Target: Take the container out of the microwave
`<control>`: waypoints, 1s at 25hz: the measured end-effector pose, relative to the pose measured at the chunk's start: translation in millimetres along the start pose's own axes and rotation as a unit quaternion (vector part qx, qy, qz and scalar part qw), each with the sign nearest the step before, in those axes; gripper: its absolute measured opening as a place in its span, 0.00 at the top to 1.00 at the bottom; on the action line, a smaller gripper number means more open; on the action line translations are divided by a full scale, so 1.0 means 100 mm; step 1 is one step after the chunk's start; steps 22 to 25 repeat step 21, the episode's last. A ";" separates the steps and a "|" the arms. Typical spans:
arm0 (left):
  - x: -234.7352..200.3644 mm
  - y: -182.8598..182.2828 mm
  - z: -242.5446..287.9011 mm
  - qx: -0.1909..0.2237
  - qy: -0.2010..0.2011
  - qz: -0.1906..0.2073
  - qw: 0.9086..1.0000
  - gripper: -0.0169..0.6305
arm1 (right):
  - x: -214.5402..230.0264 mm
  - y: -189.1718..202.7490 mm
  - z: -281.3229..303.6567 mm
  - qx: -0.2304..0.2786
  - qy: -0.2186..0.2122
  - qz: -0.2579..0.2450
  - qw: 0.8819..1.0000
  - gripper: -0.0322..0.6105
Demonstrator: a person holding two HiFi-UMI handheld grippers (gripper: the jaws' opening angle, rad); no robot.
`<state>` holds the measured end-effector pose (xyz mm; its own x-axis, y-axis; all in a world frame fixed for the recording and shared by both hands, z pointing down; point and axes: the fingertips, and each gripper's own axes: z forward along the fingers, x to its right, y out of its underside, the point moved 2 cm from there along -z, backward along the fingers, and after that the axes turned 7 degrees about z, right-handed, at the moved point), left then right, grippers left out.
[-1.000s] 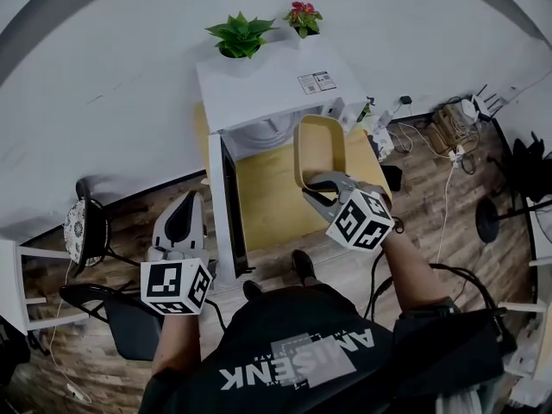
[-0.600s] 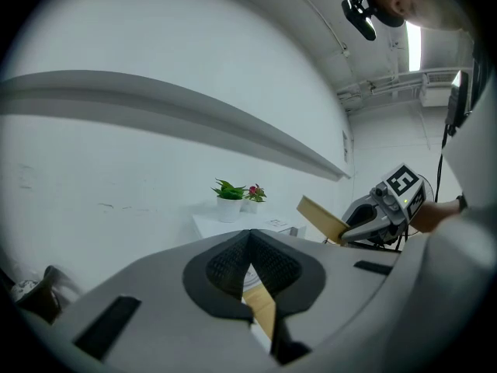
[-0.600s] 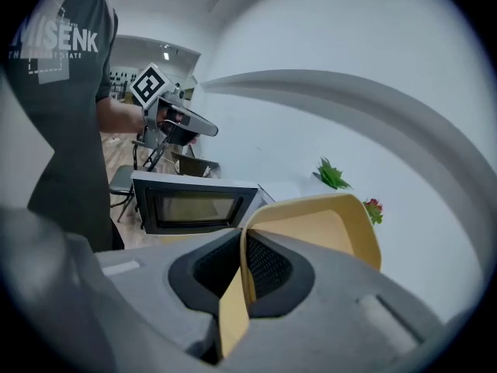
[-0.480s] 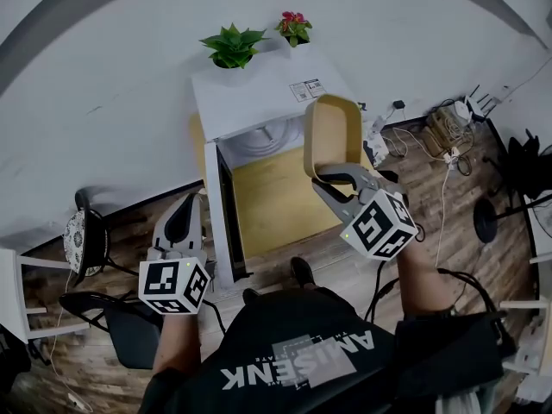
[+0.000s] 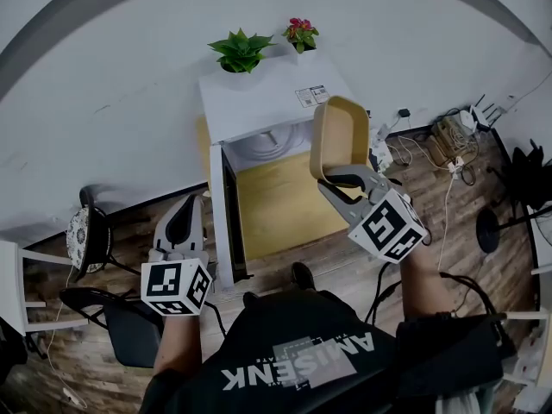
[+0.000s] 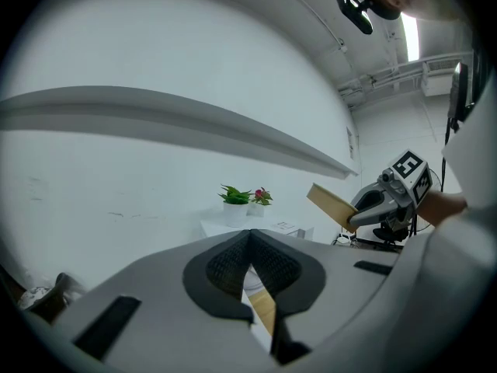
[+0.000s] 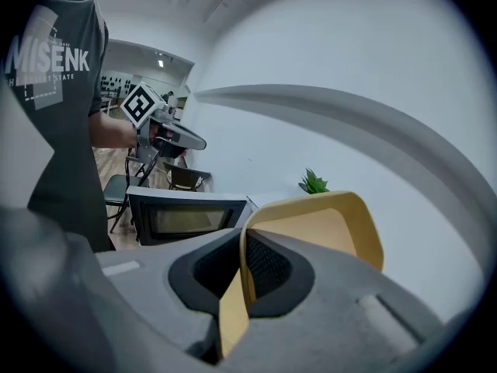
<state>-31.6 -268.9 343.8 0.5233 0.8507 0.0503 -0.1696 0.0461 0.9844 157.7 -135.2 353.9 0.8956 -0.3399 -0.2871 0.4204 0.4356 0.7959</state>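
Tan plastic sits in the right gripper (image 5: 343, 181): the container (image 5: 338, 136) is out of the microwave (image 5: 267, 102). It hangs in the air in front of the open cavity and a little to the right of it. It is tipped steeply, nearly on end, and we see nothing inside it.

We judge the step in hand to be carrying it clear and setting it down. To do that well, we would first bring the container level, since a grip on one thin wall lets the far end swing. The bare bench (image 5: 276, 210) in front of the microwave looks like the obvious place to put it. We would come down there slowly, well to the right of the door (image 5: 226, 218), which stands open at the microwave's left side. We would let go only once the base lies flat on the bench.

The right fingers (image 7: 268, 266) are nearly together, clamped on the container's wall at one end, with the rim running up between the pads. The left gripper (image 5: 190, 202) is to the left of the microwave door and apart from it. Its fingers (image 6: 225, 266) are closed on each other with nothing between them.
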 end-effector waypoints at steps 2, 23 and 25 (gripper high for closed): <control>0.00 0.00 -0.02 0.000 -0.002 -0.002 1.000 0.97 | 0.01 -0.01 -0.01 0.002 0.000 -0.002 1.000 0.92; 0.04 -0.03 -0.04 0.016 0.000 -0.018 1.000 0.97 | 0.05 -0.06 -0.01 0.019 -0.013 -0.003 1.000 0.92; 0.04 -0.03 -0.04 0.016 0.000 -0.018 1.000 0.97 | 0.05 -0.06 -0.01 0.019 -0.013 -0.003 1.000 0.92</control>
